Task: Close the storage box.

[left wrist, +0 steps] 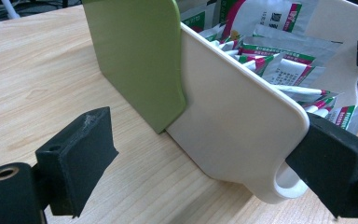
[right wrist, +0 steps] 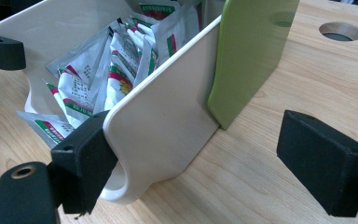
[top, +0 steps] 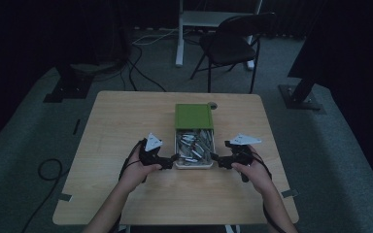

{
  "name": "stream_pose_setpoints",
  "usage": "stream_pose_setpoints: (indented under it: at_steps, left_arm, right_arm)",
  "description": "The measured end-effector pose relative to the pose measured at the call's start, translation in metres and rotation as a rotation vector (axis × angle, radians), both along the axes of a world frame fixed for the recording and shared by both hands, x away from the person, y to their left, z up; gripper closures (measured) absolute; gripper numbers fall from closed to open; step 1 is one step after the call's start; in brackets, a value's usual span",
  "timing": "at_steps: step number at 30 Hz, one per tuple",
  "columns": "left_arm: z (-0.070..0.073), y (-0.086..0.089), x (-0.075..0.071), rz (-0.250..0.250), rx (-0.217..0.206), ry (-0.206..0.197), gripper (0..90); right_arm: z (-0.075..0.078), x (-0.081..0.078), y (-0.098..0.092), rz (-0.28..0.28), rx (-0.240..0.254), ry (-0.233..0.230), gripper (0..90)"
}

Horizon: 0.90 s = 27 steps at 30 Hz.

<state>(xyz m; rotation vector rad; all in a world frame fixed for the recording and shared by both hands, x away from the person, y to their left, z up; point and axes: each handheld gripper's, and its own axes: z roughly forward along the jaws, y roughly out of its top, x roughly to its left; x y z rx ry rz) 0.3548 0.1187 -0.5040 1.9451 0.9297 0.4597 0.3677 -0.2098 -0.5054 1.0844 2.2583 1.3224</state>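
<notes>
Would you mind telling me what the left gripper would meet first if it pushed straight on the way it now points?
Most likely the white box: its side wall already stands between the open jaws of the left gripper, one fingertip at the wall's near corner. Exact depth is unclear.

Light wooden table [top: 126, 126], white box [top: 194, 165] of sachets resting on it, green lid [top: 194, 116] partly covering it.
</notes>
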Motion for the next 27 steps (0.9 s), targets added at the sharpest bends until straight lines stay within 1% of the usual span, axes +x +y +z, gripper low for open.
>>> stream_pose_setpoints:
  at_steps: [3, 13, 27]
  left_arm:
    - [0.0, -0.001, 0.001, 0.0, 0.002, 0.0, 10.2]
    - [0.003, -0.001, 0.007, 0.005, 0.006, -0.003, 10.2]
    - [0.004, 0.0, 0.013, 0.015, -0.011, 0.001, 10.2]
  right_arm:
    - [0.001, 0.002, 0.0, -0.001, -0.006, -0.002, 13.3]
    - [0.002, 0.008, 0.0, -0.016, 0.007, 0.002, 13.1]
    - [0.003, 0.014, 0.002, -0.035, 0.012, -0.004, 12.7]
